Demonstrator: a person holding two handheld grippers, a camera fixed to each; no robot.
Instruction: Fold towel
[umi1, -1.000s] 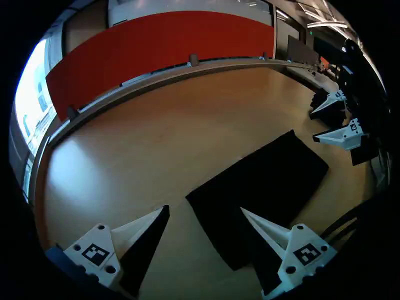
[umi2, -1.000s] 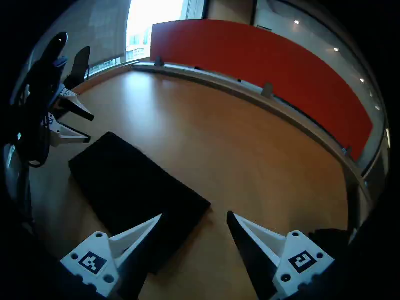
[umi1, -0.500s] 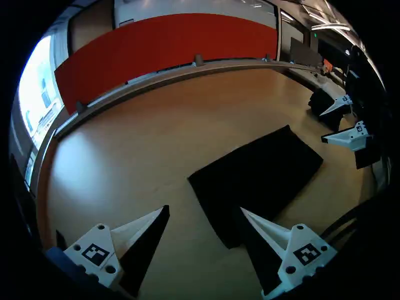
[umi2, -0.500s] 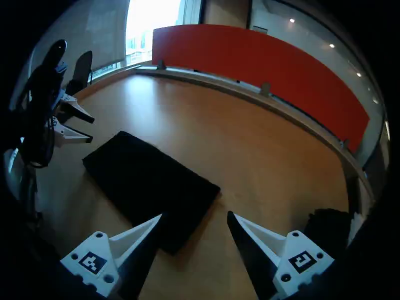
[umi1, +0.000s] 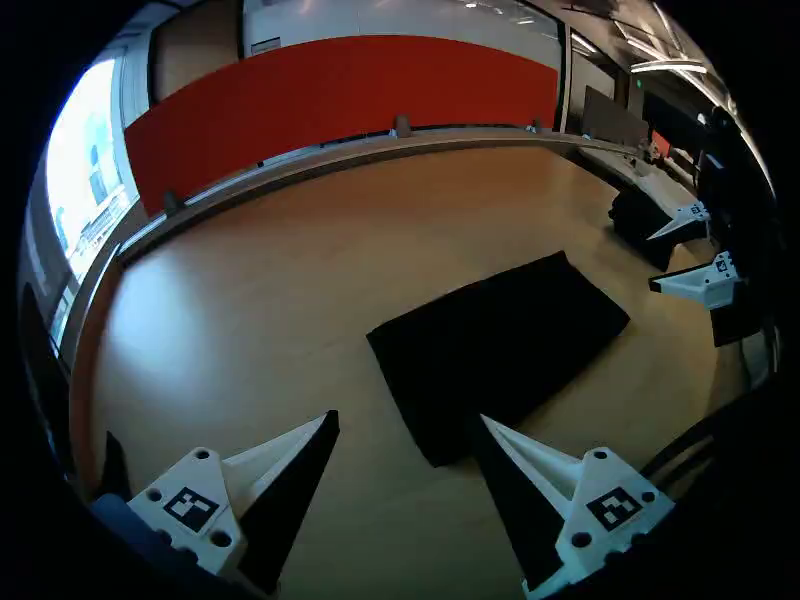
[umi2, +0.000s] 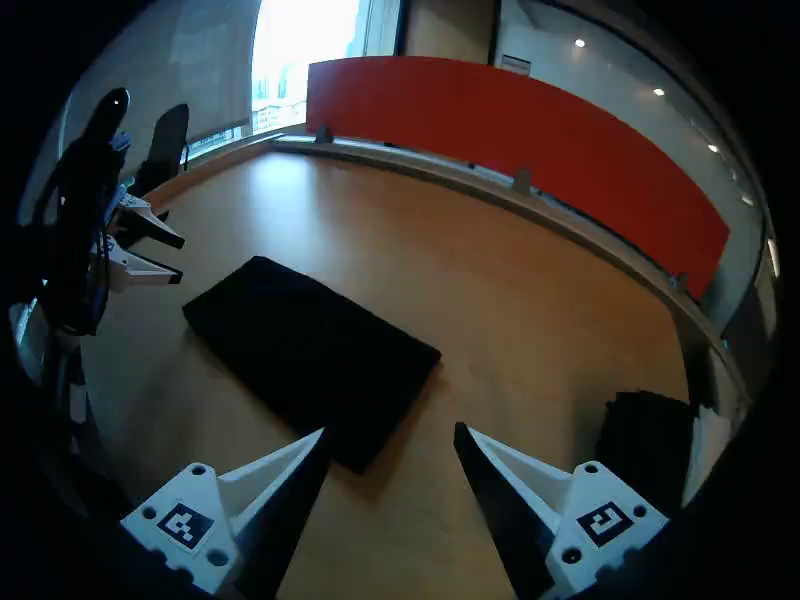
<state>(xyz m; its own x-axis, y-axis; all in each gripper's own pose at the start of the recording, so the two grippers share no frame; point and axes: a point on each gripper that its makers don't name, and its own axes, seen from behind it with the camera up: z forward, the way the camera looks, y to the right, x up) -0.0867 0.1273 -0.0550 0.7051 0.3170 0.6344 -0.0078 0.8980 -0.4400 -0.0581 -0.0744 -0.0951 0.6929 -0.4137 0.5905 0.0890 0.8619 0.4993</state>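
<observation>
A black towel (umi1: 498, 350) lies flat as a folded rectangle on the wooden table (umi1: 300, 270); the right gripper view has the same towel (umi2: 312, 352) left of centre. My left gripper (umi1: 405, 440) hovers open above the towel's near corner, nothing between its fingers. My right gripper (umi2: 388, 450) is open too, above the towel's other end and apart from it. In the left gripper view, the right gripper (umi1: 690, 250) stands off at the far right. The left gripper (umi2: 150, 245) appears at the far left of the right gripper view, held by a person's hand.
A red partition (umi1: 340, 95) runs along the table's far edge behind a grey rail. A dark stack of cloth (umi2: 645, 435) sits at the right of the right gripper view. Bright windows (umi2: 300, 60) lie behind.
Both grippers have drawn back and up from the towel, which now looks smaller and farther. The towel itself has not moved.
</observation>
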